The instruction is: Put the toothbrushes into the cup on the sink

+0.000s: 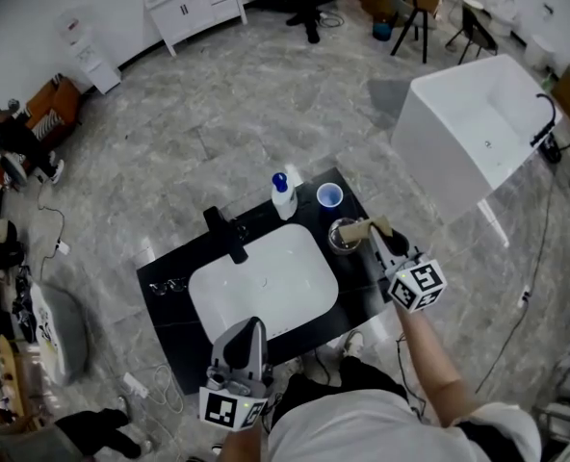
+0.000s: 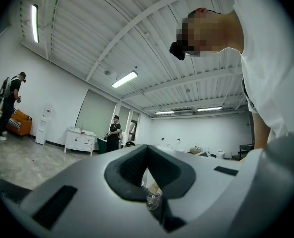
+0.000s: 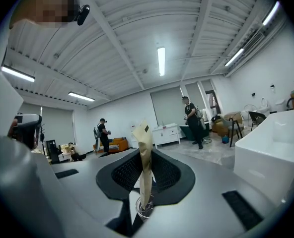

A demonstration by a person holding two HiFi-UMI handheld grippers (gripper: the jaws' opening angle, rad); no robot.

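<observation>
Judging from the head view, I am mid-delivery: my right hand-held gripper (image 1: 376, 234) is clamped on a paper-wrapped toothbrush (image 3: 143, 157) whose lower end hangs at the mouth of the clear cup (image 1: 343, 235) just right of the sink basin (image 1: 266, 282), unreleased. My left hand-held gripper (image 1: 250, 327) waits at the basin's near edge, jaws together on nothing. Whether the tip is already inside the cup I cannot tell, and I spot no other toothbrushes beside the basin.

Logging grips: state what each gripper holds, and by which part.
Right gripper pinches the wrapped toothbrush partway along, both ends sticking out, over the cup. Left gripper holds nothing.
</observation>
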